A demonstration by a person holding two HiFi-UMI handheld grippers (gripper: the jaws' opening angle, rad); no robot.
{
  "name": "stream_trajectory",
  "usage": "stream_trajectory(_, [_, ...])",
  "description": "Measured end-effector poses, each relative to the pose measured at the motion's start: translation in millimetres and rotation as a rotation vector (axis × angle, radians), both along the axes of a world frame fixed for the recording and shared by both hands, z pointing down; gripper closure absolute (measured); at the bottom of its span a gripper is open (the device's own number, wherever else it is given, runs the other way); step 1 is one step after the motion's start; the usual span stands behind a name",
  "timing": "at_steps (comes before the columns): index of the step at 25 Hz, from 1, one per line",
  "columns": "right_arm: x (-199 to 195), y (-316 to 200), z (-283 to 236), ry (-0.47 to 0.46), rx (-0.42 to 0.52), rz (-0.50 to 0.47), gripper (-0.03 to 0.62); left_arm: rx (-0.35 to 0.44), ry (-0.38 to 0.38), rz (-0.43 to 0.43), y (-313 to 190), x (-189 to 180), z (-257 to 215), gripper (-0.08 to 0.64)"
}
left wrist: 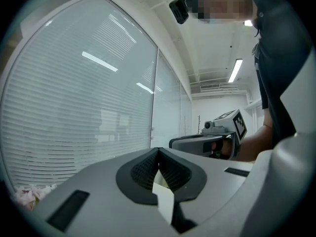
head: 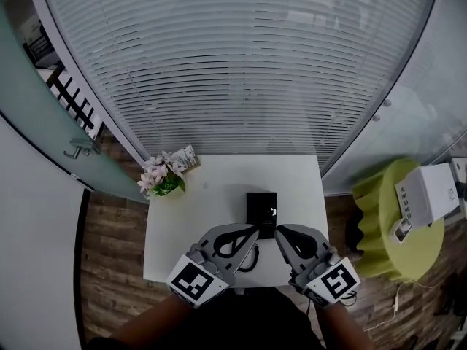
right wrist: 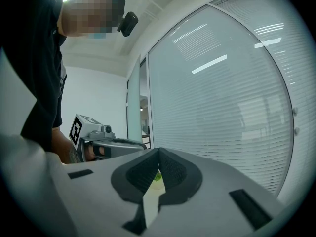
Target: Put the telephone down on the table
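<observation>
The black telephone [head: 261, 208] lies flat on the white table [head: 175, 246], just beyond the tips of both grippers. The left gripper [head: 253, 230] and the right gripper [head: 278, 230] hover side by side over the table's near edge, each with its jaws pressed together on nothing. The phone looks already set down. If it has yet to be handled, the jaws must spread first. Counted: 1 telephone, 1 table, 2 grippers, 1 flower pot [head: 162, 179].
</observation>
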State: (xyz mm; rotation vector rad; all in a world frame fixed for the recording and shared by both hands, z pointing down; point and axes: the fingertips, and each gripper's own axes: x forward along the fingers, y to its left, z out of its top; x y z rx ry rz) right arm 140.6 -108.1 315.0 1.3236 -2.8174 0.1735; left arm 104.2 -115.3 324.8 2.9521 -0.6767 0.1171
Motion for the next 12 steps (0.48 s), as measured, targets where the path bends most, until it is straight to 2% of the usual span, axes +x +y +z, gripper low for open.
stream_trajectory(6, [-1.6,3.5,-0.2,-0.004,0.009,-0.003,0.569,0.023,-0.013,0.002,5.1,0.4,0.3,0.551])
stream_trajectory(12, [1.5,7.7,-0.8,-0.001,-0.003,-0.004,0.569,0.005,-0.005,0.007,9.9,6.6,0.8,0.551])
